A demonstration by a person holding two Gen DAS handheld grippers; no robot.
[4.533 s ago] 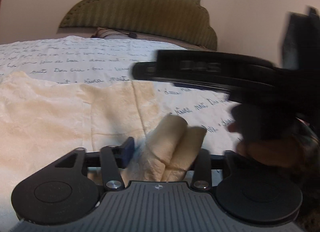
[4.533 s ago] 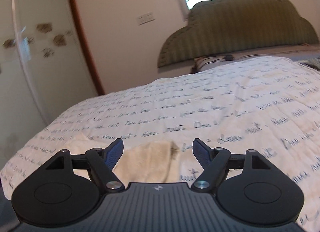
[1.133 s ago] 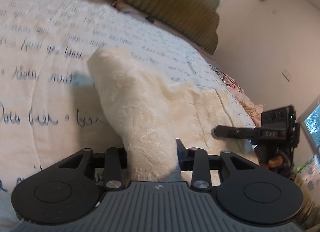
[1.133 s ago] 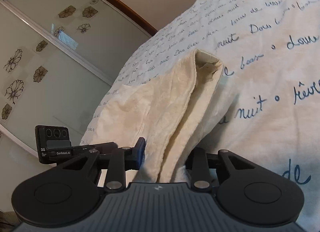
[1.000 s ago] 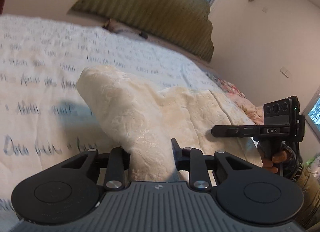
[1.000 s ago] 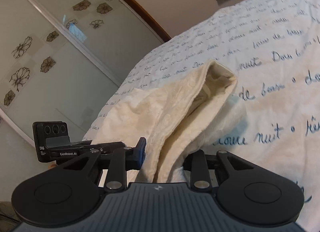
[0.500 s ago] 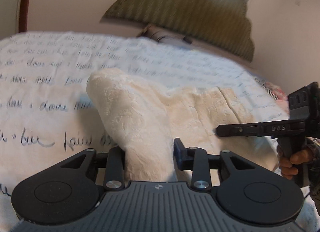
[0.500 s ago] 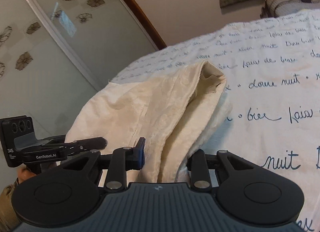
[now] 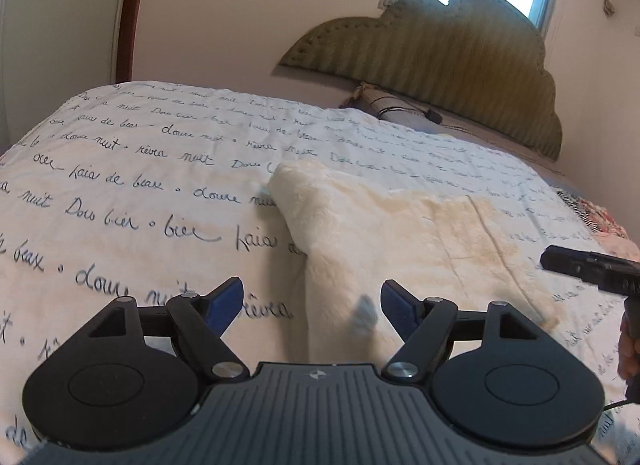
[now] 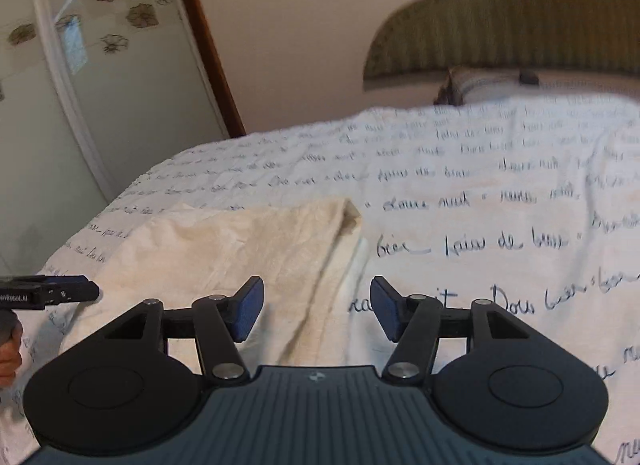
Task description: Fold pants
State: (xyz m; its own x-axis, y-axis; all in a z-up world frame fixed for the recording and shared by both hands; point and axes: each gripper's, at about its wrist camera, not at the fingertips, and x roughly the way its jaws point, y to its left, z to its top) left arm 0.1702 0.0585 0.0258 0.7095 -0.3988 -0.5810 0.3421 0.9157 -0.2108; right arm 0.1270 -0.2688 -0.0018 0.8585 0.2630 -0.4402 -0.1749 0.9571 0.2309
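Bedspread [image 9: 120, 185] reads "douce nuit"; left gripper [image 9: 312, 301] and right gripper [image 10: 316, 307] just spread, off pants [image 9: 420, 241].

Both cams sit right behind their own fingers, low over the bed [image 9: 160, 169], looking toward the headboard [image 9: 440, 57]. Left cam has the cream pants [image 9: 420, 237] center-right, right cam has them lower left [image 10: 240, 249]. Each catches the other gripper at a frame edge: right gripper [image 9: 588, 269], left gripper [image 10: 48, 292].

pants [image 9: 400, 233]: cream; bedspread [image 9: 140, 169]: white, blue script; headboard [image 9: 440, 45]: olive, striped
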